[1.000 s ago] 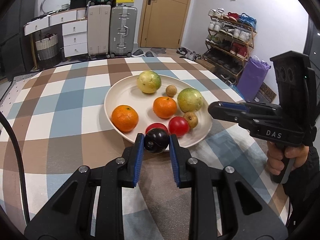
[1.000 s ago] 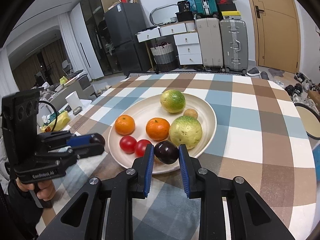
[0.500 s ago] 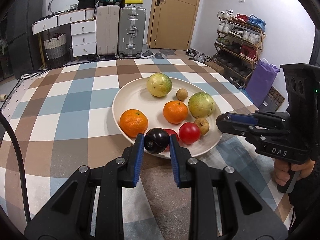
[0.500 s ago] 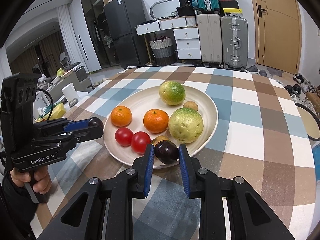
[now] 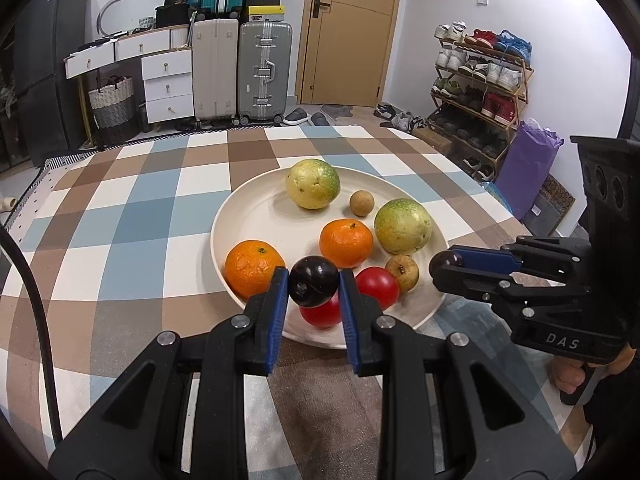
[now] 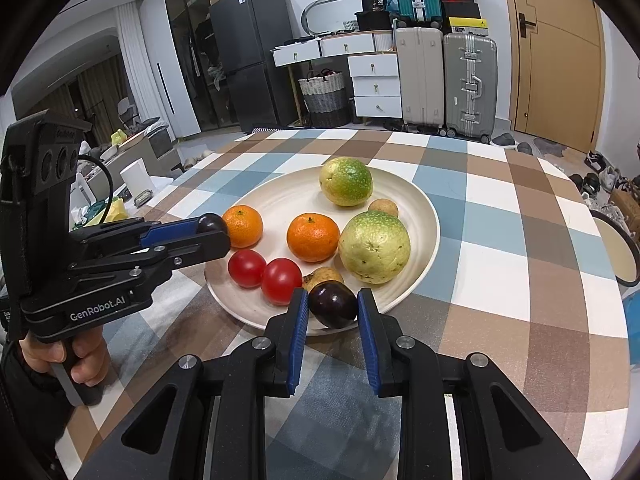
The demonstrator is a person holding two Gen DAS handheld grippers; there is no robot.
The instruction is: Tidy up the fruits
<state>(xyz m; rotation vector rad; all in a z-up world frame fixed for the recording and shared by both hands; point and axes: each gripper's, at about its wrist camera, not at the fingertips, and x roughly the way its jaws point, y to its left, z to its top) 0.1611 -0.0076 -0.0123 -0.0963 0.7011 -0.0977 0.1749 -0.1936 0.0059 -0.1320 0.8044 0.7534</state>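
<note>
Left gripper: blue pads clamped on a dark plum, held over the cream plate at its 6 o'clock rim, above a red tomato. Right gripper: pads clamped on a second dark plum at the plate's near rim, beside a small brown fruit.

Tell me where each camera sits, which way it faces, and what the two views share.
Left wrist: on the left tongs, looking past their dark plum over the plate toward the door; the right tongs and a hand show.
Right wrist: on the right tongs, gripping a plum, facing the fridge; the left tongs show.
Shared: plate, oranges, suitcases.
</note>
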